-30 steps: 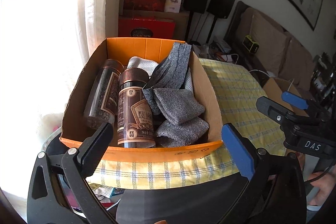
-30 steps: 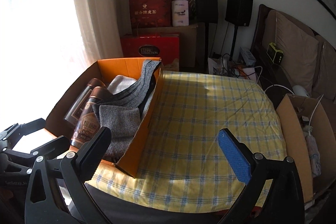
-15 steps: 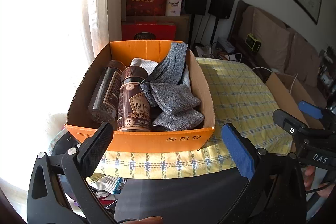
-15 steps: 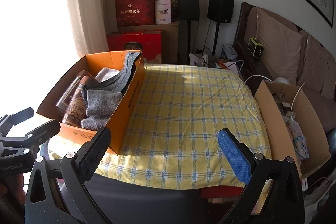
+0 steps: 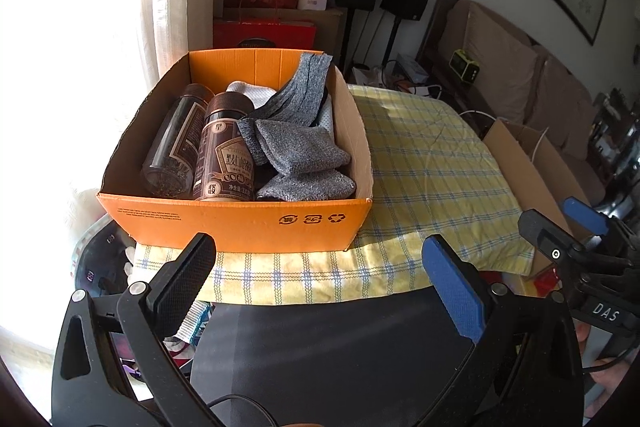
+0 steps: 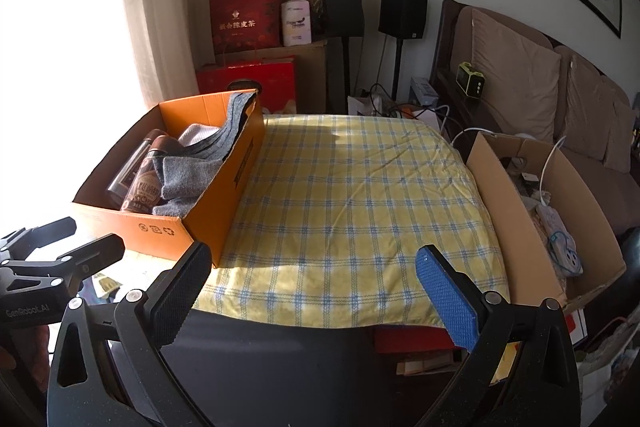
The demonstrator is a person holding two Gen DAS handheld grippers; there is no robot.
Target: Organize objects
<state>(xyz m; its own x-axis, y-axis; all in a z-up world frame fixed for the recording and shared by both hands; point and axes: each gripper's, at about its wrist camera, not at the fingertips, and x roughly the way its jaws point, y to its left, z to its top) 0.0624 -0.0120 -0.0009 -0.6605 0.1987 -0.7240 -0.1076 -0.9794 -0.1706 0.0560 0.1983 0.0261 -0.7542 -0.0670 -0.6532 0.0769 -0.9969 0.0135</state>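
Observation:
An orange cardboard box (image 5: 240, 223) stands on the left end of a table with a yellow checked cloth (image 5: 424, 163). In it lie two brown-capped jars (image 5: 226, 151) on the left and folded grey socks (image 5: 296, 147) on the right, one sock draped over the back wall. The box also shows in the right wrist view (image 6: 236, 171). My left gripper (image 5: 320, 279) is open and empty, held back from the box's front wall. My right gripper (image 6: 312, 287) is open and empty, in front of the table's near edge.
A brown cardboard box (image 6: 532, 223) with cables and a power strip stands at the table's right end. Red gift boxes (image 6: 244, 17), speakers (image 6: 402, 11) and a sofa (image 6: 540, 83) line the back. A bright curtained window (image 6: 80, 39) is on the left.
Both grippers have pulled back and away from the table. The orange box now looks smaller and farther off in both views. Both grippers stayed open.

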